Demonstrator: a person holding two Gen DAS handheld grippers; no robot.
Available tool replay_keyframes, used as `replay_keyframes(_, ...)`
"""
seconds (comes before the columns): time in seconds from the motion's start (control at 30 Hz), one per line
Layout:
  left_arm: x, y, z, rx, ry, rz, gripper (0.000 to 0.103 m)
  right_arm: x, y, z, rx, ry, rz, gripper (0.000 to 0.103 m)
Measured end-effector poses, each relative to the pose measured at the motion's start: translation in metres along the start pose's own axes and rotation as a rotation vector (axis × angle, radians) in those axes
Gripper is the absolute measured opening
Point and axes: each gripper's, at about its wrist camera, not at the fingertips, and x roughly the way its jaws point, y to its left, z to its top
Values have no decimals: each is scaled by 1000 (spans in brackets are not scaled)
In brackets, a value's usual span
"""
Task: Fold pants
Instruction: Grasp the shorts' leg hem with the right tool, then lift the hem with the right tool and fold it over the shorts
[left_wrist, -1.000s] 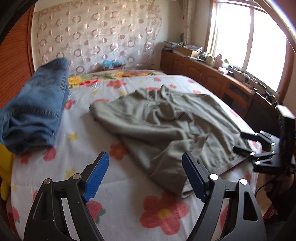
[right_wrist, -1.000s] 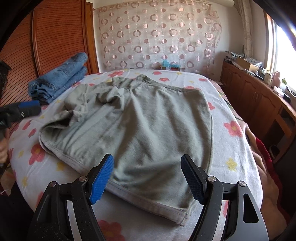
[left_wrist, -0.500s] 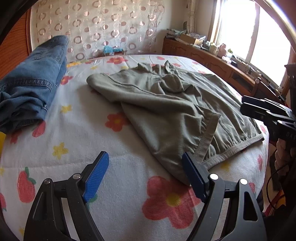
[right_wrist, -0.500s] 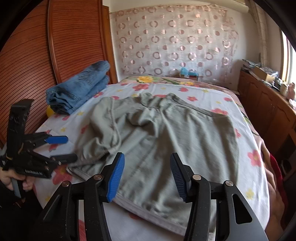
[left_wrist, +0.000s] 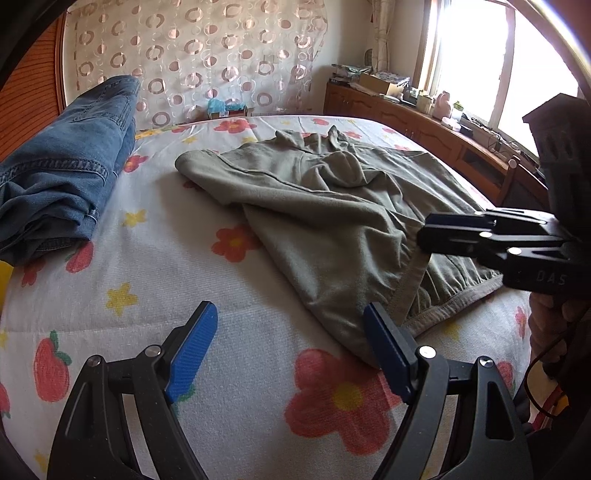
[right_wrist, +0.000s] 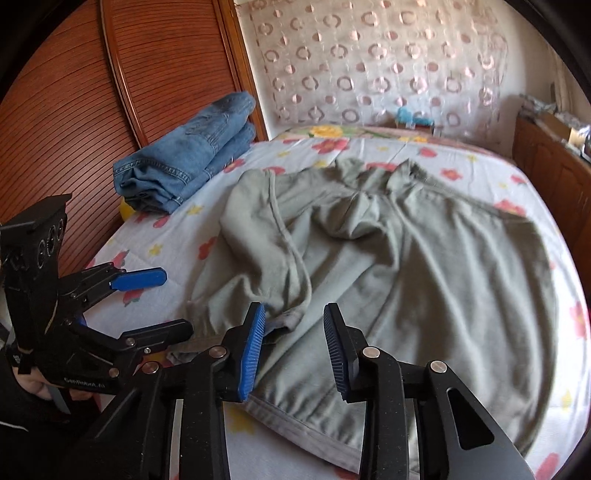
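Grey-green pants (left_wrist: 332, 206) lie crumpled and spread on the flowered bedspread (left_wrist: 184, 258); they also show in the right wrist view (right_wrist: 424, 266). My left gripper (left_wrist: 291, 332) is open and empty, low over the bedspread just left of the pants' near corner. It also shows in the right wrist view (right_wrist: 166, 299). My right gripper (right_wrist: 295, 328) is open with a narrower gap, just above the waistband edge and a folded flap. It also shows from the side in the left wrist view (left_wrist: 428, 234), over the waistband.
Folded blue jeans (right_wrist: 192, 158) lie at the bed's left side by the wooden headboard (right_wrist: 110, 92). A wooden cabinet with clutter (left_wrist: 424, 122) runs along the right under the window. A patterned curtain (left_wrist: 207, 55) hangs behind the bed.
Both grippers moved in closer and lower toward the pants' near waistband edge. The right gripper's jaws narrowed from wide open. The pants lie as before.
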Motion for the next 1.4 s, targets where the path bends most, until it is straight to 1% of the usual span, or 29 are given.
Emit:
replay_keyframes(0.1,0,0,0,-1,0,-1,82,9,-4,2,24,26,21,34)
replay_keyframes(0.13,0,0,0,-1,0,-1,82,12,-5,2,31,34,31,32)
replay_keyframes(0.17,0,0,0,-1,0,-1,82,16,-7,3,34,40,39,29)
replay_keyframes(0.23,0,0,0,-4,1,-1,82,21,-6,5,28,39,47,15)
replay_keyframes(0.33,-2,3,2,-30,1,-2,82,11,1,9,-7,-12,37,8)
replay_keyframes(0.4,-7,3,4,-41,-17,-1,82,2,6,13,-38,-57,10,6)
replay_keyframes(0.5,-16,1,9,-36,-41,4,82,-21,9,18,-79,-136,-35,6)
replay_keyframes(0.6,-22,-2,14,-31,-58,-3,82,-39,6,20,-105,-180,-80,6)
replay_keyframes(0.67,-24,-6,17,-23,-65,-10,82,-49,2,18,-107,-198,-93,6)
replay_keyframes(0.97,-22,-23,31,23,-73,-33,82,-69,3,3,-130,-248,-202,6)
replay_keyframes(1.0,-22,-25,33,26,-76,-35,82,-72,1,3,-124,-253,-210,6)
replay_keyframes(1.13,-22,-33,38,37,-81,-47,82,-77,13,-2,-105,-269,-235,6)
replay_keyframes(1.4,-21,-54,49,81,-92,-76,82,-87,28,-33,-63,-265,-271,6)
